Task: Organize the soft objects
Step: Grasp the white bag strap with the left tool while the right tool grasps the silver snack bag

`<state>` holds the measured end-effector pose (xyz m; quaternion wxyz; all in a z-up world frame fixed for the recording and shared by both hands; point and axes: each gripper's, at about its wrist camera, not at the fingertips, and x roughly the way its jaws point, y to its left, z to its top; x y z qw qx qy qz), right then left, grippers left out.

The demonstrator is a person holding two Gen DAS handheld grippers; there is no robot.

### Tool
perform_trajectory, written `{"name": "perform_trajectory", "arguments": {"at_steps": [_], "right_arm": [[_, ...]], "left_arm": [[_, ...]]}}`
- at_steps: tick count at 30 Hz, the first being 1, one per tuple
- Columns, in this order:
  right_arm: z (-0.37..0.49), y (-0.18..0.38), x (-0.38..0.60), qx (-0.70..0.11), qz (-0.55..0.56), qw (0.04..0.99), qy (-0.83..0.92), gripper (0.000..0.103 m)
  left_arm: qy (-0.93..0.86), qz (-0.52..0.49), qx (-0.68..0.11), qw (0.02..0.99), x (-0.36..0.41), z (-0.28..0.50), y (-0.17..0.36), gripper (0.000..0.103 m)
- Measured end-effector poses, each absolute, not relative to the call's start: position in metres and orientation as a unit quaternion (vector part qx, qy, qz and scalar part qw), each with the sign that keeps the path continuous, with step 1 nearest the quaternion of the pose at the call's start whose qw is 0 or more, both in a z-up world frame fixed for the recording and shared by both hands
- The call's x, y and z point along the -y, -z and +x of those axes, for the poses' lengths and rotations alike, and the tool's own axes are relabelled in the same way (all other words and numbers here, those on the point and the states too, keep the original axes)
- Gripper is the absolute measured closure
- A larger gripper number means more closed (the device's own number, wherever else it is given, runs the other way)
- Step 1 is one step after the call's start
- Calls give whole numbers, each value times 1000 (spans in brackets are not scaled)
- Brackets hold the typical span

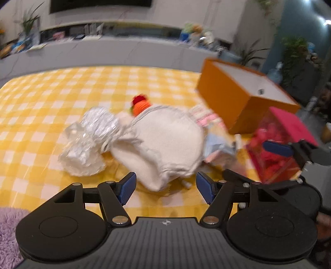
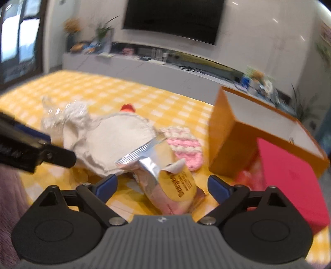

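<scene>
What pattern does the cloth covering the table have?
The tablecloth is a yellow and white check, seen best in the left wrist view.

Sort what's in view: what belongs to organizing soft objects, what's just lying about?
Job:
- white round fabric cushion
- pink-and-white knitted piece
- orange-and-red knitted toy
- open orange cardboard box
- silver-and-yellow foil snack pouch
- crinkly clear plastic wrap

Lying about:
- red-lidded clear box
- purple fluffy fabric
- black wall screen
</scene>
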<state>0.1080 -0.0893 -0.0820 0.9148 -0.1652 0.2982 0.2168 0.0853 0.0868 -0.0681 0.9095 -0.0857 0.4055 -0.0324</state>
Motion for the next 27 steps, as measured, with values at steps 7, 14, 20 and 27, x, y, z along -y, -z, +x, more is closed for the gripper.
{"name": "perform_trajectory", "arguments": {"at_steps": [7,14,20,27], "right_arm": [[130,101,83,-315,-165,909,-217,17],[146,114,89,-352,-114,905,-212,17],[148,117,94,-356,-91,908,-199,31],[143,116,95,-347,-96,912,-195,49]], "left_arm": [[-1,-152,-409,900,-100,103,78,20],[-40,-186,-419,888,-108,113,87,22],[-52,-172,-411,894,-103,113,86,52],[-50,-153,-413,897,-97,112,87,89]]}}
